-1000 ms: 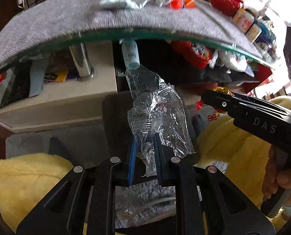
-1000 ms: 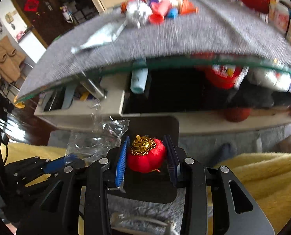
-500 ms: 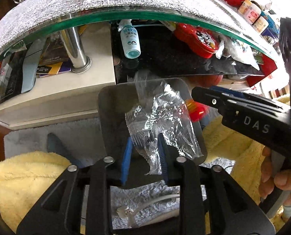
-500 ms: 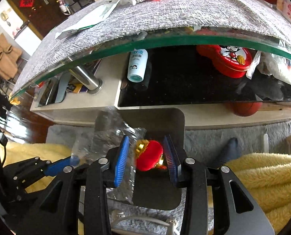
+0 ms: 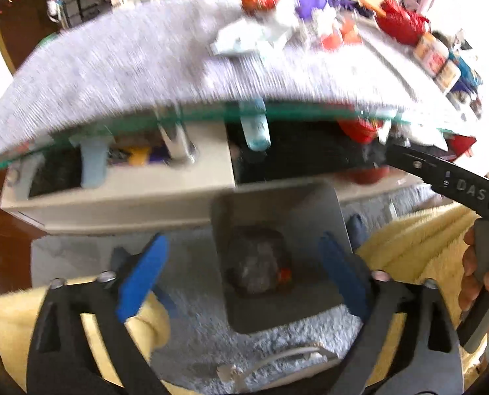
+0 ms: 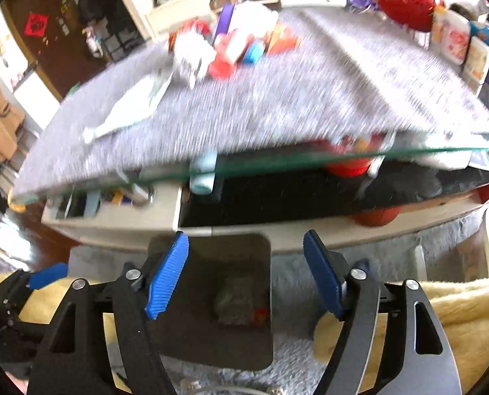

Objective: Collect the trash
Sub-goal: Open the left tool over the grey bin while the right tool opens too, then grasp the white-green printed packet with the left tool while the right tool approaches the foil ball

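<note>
The right gripper (image 6: 244, 276), jaws spread wide and empty, hangs above the bin (image 6: 211, 339).

A grey cloth (image 6: 310, 98) covered the glass table (image 6: 310, 159). On the shelf beneath lay a pale blue bottle (image 5: 256, 128), tipped on its side, and what looked like a red tin (image 5: 359, 128), though it was blurred. A yellow blanket (image 6: 458, 309) spread across the grey rug (image 5: 198, 316).

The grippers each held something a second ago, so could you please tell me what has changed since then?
Both let go: the left gripper dropped the clear wrapper and the right gripper the red ornament into the bin. Both now stand open above it. The trash on the table stays.
</note>
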The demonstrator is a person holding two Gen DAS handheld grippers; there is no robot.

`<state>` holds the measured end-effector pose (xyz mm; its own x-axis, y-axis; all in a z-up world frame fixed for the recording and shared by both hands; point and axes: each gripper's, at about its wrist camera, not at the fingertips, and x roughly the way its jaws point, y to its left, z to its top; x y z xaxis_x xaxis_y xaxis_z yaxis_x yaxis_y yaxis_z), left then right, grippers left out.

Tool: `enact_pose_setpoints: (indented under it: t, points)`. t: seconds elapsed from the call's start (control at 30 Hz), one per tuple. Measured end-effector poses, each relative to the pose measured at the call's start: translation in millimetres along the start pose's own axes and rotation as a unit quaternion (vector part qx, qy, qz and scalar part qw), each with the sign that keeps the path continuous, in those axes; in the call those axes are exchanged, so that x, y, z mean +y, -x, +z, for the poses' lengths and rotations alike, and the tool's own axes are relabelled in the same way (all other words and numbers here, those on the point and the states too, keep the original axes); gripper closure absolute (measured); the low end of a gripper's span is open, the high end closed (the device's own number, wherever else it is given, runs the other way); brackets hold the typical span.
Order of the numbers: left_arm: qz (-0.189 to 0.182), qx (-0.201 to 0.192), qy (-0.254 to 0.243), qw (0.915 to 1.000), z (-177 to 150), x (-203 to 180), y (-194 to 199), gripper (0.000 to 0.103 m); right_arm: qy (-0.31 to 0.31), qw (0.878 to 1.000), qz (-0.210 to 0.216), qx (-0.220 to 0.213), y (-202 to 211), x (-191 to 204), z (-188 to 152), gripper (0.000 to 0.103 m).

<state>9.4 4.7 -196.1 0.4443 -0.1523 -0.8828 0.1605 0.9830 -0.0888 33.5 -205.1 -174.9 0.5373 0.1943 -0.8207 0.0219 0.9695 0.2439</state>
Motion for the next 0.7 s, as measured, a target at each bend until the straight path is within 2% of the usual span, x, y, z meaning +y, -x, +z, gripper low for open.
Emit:
enact_pose_setpoints:
  t: [0.03,0.17,0.33,0.7]
  points:
    - [-0.001,-0.009,0.001,1.0000,6.4,2.1,6.3,0.008,-0.002,1.000,-0.001,-0.007,4.0,-1.1,4.0,0.019]
    - [-0.002,-0.035,0.003,0.9994,27.1,4.1,23.0,0.008,-0.002,0.999,-0.003,-0.035,20.3,-4.2,26.7,0.019]
    - [-0.010,-0.051,-0.006,0.9986,52.5,0.5,31.7,0.008,0.001,0.999,-0.005,-0.048,22.6,-4.4,50.9,0.019]
    - [-0.009,-0.046,-0.009,0.9988,106.9,0.5,3.1,0.008,0.016,0.999,0.011,-0.044,-8.2,17.4,97.7,0.019]
